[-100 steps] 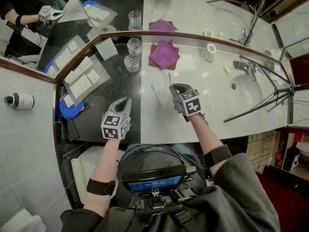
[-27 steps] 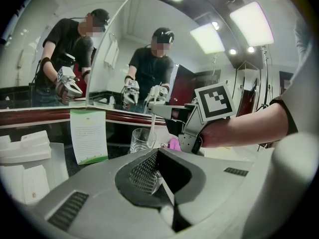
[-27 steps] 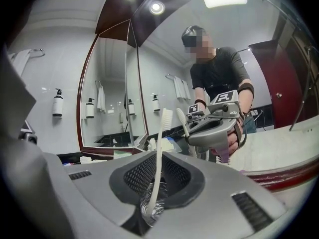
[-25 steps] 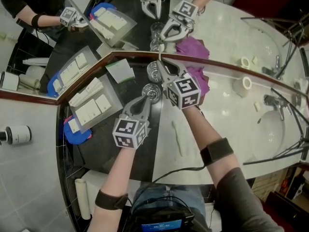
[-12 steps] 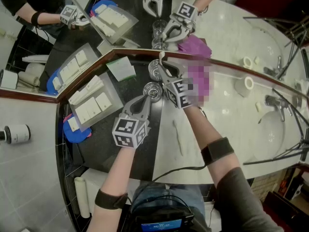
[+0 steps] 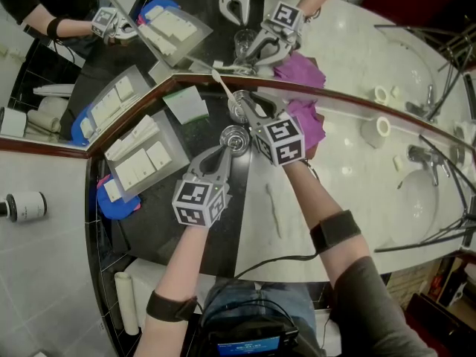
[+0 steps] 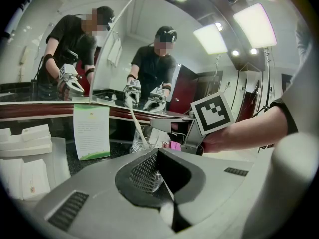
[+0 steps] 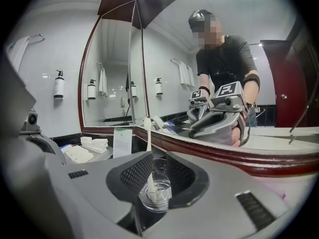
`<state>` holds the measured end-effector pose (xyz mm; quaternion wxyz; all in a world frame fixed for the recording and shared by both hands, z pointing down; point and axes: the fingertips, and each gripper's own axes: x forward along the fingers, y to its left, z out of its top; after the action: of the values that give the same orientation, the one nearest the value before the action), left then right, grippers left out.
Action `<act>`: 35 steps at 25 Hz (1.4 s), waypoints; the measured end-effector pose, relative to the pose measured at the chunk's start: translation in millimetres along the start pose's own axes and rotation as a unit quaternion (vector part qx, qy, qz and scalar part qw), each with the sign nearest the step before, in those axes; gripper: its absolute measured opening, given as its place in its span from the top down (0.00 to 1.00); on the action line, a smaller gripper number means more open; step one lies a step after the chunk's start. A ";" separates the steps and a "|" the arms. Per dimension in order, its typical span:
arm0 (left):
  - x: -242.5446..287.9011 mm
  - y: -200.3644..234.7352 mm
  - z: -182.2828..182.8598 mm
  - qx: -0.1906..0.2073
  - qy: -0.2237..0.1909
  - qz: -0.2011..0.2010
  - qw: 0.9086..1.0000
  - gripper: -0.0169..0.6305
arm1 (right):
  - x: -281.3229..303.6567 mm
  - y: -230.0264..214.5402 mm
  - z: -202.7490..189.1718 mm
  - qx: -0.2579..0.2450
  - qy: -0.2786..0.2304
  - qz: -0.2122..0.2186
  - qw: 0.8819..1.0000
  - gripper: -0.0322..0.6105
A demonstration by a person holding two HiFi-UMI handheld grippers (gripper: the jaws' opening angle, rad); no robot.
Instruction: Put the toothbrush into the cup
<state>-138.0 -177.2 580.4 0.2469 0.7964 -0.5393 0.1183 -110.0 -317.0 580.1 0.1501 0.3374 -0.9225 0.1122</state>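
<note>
A white toothbrush (image 6: 223,86) stands in the far clear glass (image 6: 239,108) by the mirror's frame and leans left out of it. My right gripper (image 6: 249,111) is at that glass. Its jaws have just been opening. In the right gripper view the toothbrush (image 8: 147,143) rises from the glass (image 8: 155,193) between the pads, and neither pad presses on it. My left gripper (image 6: 224,151) is shut, its tip at a second, nearer glass (image 6: 235,137). The left gripper view shows this glass (image 7: 148,176) just beyond the shut jaws and the toothbrush (image 7: 133,121) behind it.
A purple cloth (image 6: 305,129) lies right of the glasses. A leaflet card (image 6: 186,106) and a tray of white packets (image 6: 137,158) stand to the left, with a blue item (image 6: 111,199) below. Farther right are a tape roll (image 6: 375,129) and a tap (image 6: 420,158).
The toothbrush, held upright over the far glass by the right gripper, now leans left in the glass, free of the opened jaws. The right gripper sank slightly. The left has not moved.
</note>
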 end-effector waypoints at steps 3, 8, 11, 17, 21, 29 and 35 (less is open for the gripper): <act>-1.0 -1.3 0.4 0.000 -0.001 0.000 1.000 0.97 | -2.7 -1.5 -1.4 0.002 0.000 -0.002 1.000 0.78; -8.9 -7.3 6.3 -0.003 -0.004 0.003 1.000 0.97 | -22.0 0.1 3.6 0.012 0.001 -0.007 1.000 0.79; -17.7 -14.7 13.4 -0.002 -0.008 0.005 1.000 0.97 | -46.5 5.6 12.7 0.012 0.002 -0.003 1.000 0.84; -47.3 -30.4 21.4 0.002 -0.009 0.020 1.000 0.97 | -111.4 13.7 22.9 0.026 0.009 -0.006 1.000 0.92; -69.1 -39.8 23.8 0.003 -0.009 0.034 0.999 0.97 | -152.4 12.5 17.8 0.030 0.020 -0.010 0.999 0.92; -111.1 -69.0 11.5 0.020 0.003 0.044 0.999 0.97 | -238.3 21.0 -1.1 0.061 0.047 -0.011 0.997 0.92; -130.8 -87.2 -5.9 0.012 0.008 0.040 0.999 0.97 | -294.3 24.6 -34.6 0.084 0.066 -0.024 0.994 0.92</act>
<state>-108.6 -43.6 502.7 0.2366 0.7759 -0.5676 0.1410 94.8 -114.7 505.9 0.1847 0.3627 -0.8895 0.2078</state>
